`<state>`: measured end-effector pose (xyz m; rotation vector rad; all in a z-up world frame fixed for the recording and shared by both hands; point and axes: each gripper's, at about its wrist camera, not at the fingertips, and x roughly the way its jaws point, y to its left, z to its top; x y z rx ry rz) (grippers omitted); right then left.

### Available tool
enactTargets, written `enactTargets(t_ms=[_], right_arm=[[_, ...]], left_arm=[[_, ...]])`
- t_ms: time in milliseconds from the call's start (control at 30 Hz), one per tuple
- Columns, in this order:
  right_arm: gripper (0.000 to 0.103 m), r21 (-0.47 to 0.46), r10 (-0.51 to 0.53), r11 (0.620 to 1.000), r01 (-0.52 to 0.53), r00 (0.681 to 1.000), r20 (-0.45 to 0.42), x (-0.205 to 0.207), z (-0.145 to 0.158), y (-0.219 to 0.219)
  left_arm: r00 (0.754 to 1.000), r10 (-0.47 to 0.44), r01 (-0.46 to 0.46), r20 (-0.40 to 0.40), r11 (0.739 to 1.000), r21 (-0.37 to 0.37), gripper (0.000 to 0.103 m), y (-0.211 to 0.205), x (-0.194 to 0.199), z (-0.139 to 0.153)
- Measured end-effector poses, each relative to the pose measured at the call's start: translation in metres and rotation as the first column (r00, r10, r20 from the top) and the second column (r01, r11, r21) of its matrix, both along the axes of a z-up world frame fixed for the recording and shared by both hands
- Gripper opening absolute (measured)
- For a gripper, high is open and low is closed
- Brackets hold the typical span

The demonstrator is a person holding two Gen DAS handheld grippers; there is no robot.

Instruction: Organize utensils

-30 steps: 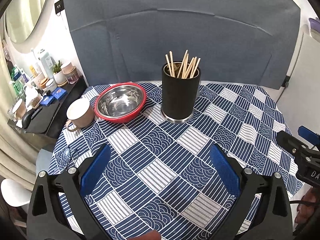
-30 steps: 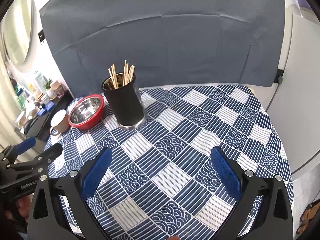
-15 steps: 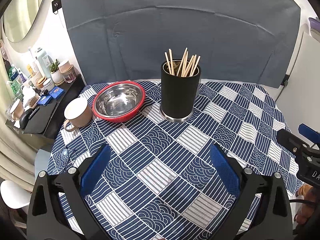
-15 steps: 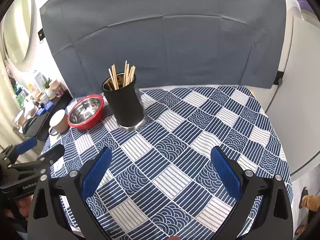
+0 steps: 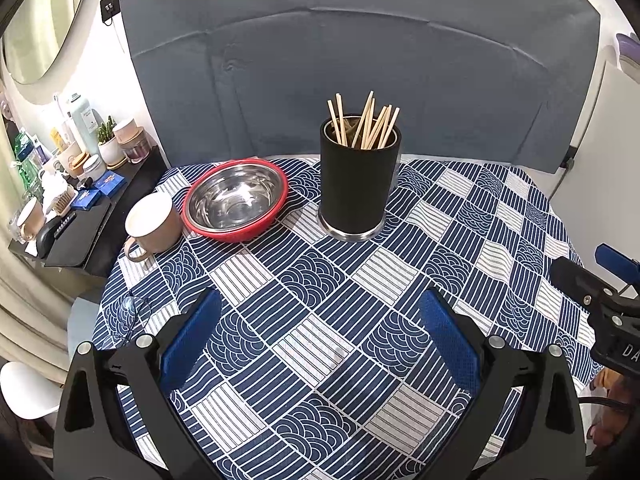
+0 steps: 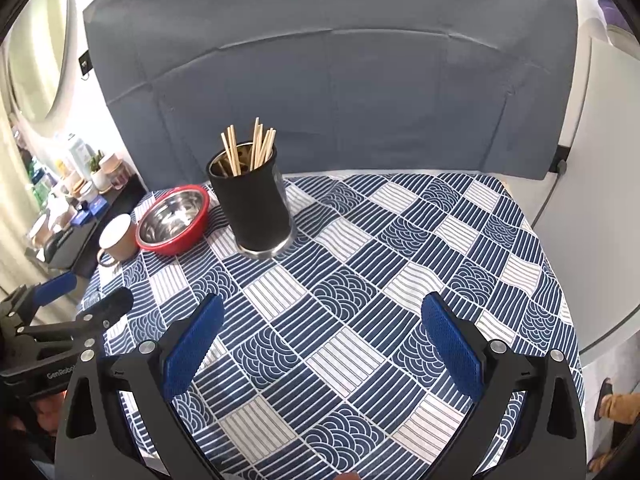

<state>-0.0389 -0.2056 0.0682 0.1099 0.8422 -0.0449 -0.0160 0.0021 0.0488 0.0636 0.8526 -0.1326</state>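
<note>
Holder (image 5: pixel 359 184) of chopsticks (image 5: pixel 366 124) standing upright beyond the left gripper (image 5: pixel 320 334) and right gripper (image 6: pixel 320 332); both spread wide, empty, above the tablecloth (image 5: pixel 460 240).

1. A grey cloth backdrop (image 5: pixel 360 60) hangs behind the table (image 5: pixel 460 208), which has a blue-and-white patterned cover.
2. White wall (image 5: pixel 116 80) to the left, with an oval mirror (image 5: pixel 44 12).
3. A dark side shelf (image 5: pixel 80 224) holds bottles, jars and a small plant (image 5: pixel 106 138).
4. Pale curtain (image 5: pixel 24 320) at far left.
</note>
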Motion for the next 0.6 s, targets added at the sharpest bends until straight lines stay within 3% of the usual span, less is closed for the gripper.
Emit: enactTargets(t_ms=[600], right_arm=[[0.095,-0.005,0.013,1.0,-0.013,1.0,0.001,0.0008,0.0003,0.0036]], left_arm=[[1.0,0.009,-0.01,-0.013,1.0,-0.019,0.097,0.0051,0.003,-0.0026]])
